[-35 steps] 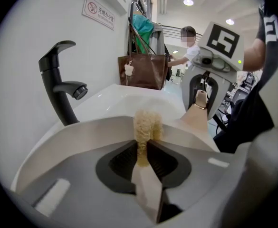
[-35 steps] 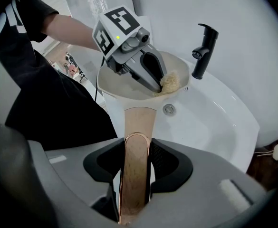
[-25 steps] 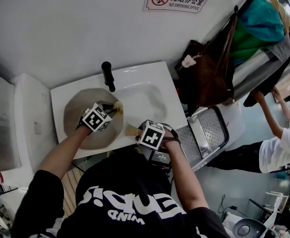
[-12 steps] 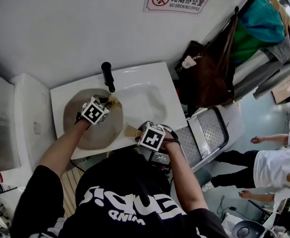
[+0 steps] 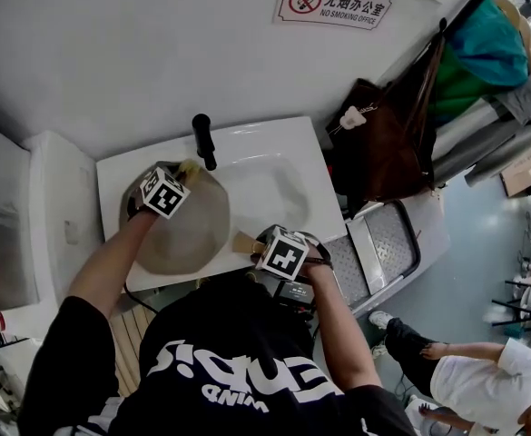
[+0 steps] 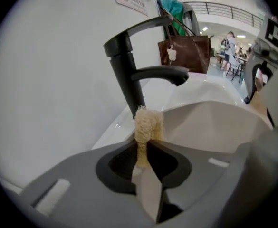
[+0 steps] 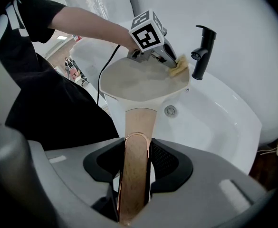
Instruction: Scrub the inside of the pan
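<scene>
A beige pan [image 5: 188, 230] rests tilted in the white sink [image 5: 265, 175], its inside facing up. My left gripper [image 5: 183, 171] is at the pan's far rim, close to the faucet, shut on a pale yellow sponge [image 5: 190, 166]. In the left gripper view the sponge [image 6: 148, 123] sticks out between the pressed jaws of the left gripper [image 6: 146, 146], with the pan's rim [image 6: 215, 122] just beyond. My right gripper [image 7: 134, 175] is shut on the pan's wooden handle [image 7: 138, 137] at the sink's near edge. The right gripper view shows the sponge [image 7: 180, 68] on the pan's far rim [image 7: 143, 82].
A black faucet [image 5: 202, 139] stands at the back of the sink, right beside the sponge. The drain [image 7: 170, 110] shows below the pan. A brown bag [image 5: 383, 143] hangs to the right above a metal step [image 5: 383, 243]. A person [image 5: 465, 380] is at the lower right.
My left gripper has slid the sponge from the pan's middle right to its far rim, up and left in the head view. The right gripper has stayed put. The person at the right has moved.
</scene>
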`<state>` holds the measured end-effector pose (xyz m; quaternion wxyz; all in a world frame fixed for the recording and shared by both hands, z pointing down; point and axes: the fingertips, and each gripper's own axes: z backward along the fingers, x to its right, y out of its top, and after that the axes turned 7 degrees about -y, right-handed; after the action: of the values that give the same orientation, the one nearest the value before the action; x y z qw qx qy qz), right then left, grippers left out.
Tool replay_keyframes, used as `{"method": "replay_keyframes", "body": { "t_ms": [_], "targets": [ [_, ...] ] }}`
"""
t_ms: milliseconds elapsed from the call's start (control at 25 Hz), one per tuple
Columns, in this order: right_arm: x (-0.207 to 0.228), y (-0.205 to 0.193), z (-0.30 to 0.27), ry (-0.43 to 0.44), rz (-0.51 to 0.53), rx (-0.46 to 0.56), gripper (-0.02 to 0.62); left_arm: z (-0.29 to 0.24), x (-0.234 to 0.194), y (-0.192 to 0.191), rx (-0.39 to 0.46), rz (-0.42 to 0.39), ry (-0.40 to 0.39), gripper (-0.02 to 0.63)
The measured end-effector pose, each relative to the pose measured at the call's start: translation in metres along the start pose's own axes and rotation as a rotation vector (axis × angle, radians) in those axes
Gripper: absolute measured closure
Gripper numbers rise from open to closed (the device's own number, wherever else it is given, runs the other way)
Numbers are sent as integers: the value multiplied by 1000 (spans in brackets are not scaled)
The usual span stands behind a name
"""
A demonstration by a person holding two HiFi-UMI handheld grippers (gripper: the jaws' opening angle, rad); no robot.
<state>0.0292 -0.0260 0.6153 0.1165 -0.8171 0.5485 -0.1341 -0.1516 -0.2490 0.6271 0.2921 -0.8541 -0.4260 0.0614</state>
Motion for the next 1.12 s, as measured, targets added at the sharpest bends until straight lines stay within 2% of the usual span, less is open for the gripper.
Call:
{"method": "replay_keyframes", "body": {
  "t_ms": [160,280,600,720,840,1120],
  "targets": [
    [-1,1,1,5,-2,7,432,7,-15,-14,-76,-115,62,545],
    [0,1,1,7,-2,8,431,15,-29,-25,-120,-142,87,545],
    [2,8,5,2,-6,45,433,42,-40,-52,-210,-159,53,545],
    [8,11,7,-32,12,57,432,48,-38,-65,-277,-232,38,546],
    [7,11,10,-31,13,53,433,55,-34,-76,-333,-289,17,546],
    [5,9,9,-24,3,54,431,75,-19,-108,-432,-257,-107,548]
  ]
}}
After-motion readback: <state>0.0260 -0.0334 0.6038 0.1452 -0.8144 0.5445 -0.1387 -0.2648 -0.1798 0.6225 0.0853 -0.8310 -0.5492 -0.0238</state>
